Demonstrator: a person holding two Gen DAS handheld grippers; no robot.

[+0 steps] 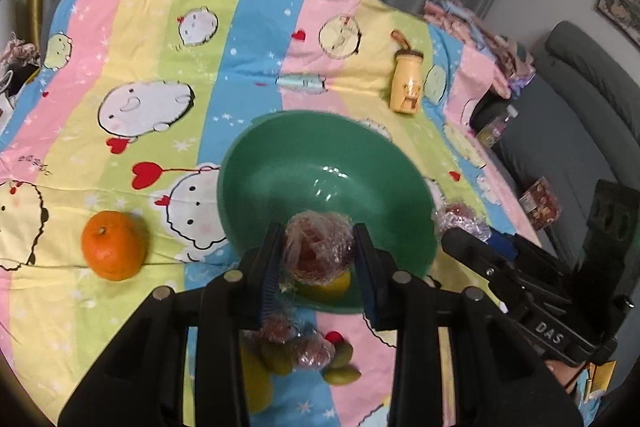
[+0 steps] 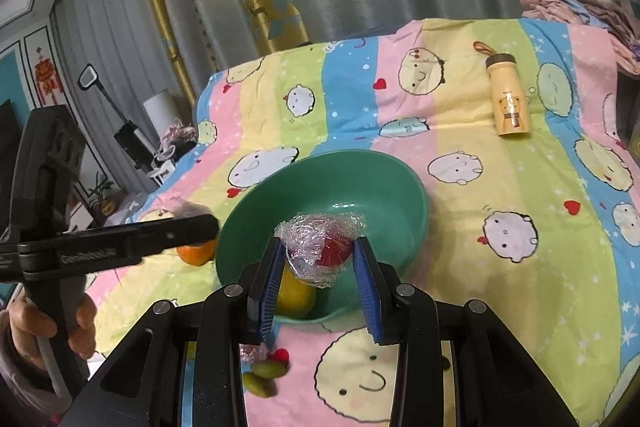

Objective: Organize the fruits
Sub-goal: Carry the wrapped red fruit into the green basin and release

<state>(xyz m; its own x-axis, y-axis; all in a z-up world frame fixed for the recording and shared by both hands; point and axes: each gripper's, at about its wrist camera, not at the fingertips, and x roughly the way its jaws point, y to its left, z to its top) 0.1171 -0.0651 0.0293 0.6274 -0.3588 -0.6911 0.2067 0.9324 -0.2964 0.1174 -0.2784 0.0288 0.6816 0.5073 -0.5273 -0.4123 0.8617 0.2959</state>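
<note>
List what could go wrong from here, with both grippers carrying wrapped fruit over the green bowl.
1. The left gripper and right gripper meet at the green bowl's near rim; they may collide.
2. The cling film on each wrapped fruit is loose and may stick to the pads.
3. A drop could hit the yellow fruit inside.

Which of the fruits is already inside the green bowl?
Only the yellow lemon-like fruit lies in the green bowl; the orange and small green fruits sit on the striped cloth.
</note>
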